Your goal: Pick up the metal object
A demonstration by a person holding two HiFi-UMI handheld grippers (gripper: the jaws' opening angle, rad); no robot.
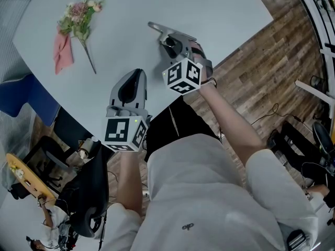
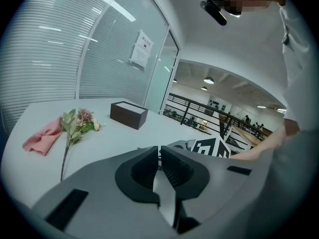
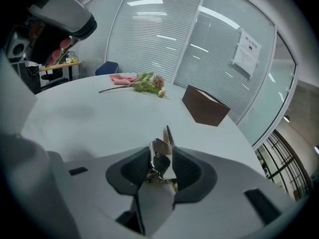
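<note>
At table (image 3: 89, 118) | right gripper (image 3: 163, 158) seemingly clamps metal object (image 3: 158, 151), partly hidden | left gripper (image 2: 159, 154) clenched, empty

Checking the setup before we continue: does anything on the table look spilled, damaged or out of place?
Nothing spilled or damaged. Only the flower lies loose on the table by a crumpled pink cloth; the brown box sits flat.

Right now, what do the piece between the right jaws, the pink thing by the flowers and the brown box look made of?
Metal object: bare metal, likely steel; shiny silver with bright glints.
Pink cloth: soft matte fabric; it lies in folds.
Brown box: unclear, cardboard or wood; flat matte brown faces, sharp edges.
</note>
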